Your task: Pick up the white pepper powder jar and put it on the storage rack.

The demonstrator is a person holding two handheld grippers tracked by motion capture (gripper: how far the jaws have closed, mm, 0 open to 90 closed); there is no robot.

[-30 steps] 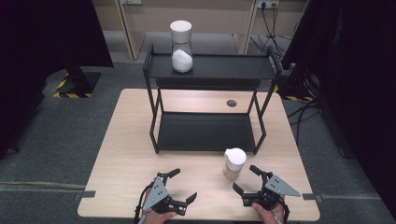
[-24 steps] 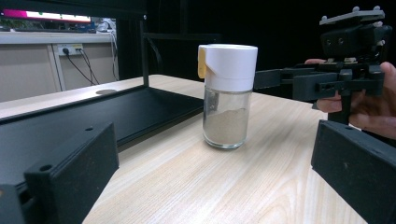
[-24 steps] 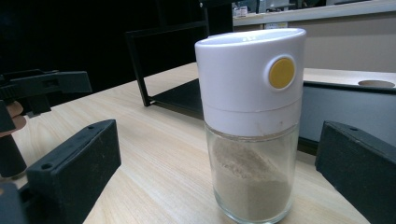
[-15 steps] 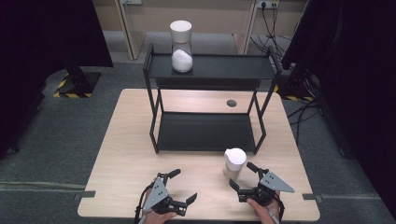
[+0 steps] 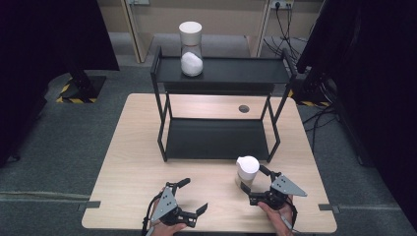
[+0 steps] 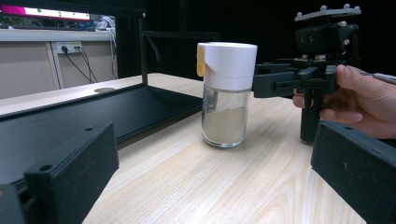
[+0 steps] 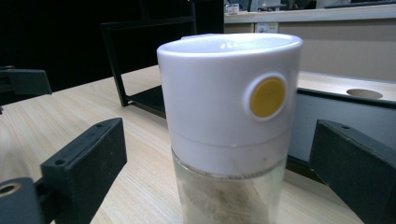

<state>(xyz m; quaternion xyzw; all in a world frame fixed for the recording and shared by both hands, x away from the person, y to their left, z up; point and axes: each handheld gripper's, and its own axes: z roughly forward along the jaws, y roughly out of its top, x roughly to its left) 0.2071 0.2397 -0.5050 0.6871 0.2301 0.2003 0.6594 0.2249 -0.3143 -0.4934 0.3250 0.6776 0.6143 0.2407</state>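
While two glass jars with white plastic lids are in sight, one jar (image 5: 247, 172) stands on the wooden bench (image 5: 133, 162), the other (image 5: 191, 48) atop the black metal shelf (image 5: 231, 71). Right tool (image 5: 256, 186) has just been closing around the near jar, pads not yet pressing; left tool (image 5: 193, 197) gapes empty

Right tool (image 5: 253, 189) jaws closing, still apart; left tool (image 5: 194, 196) agape.
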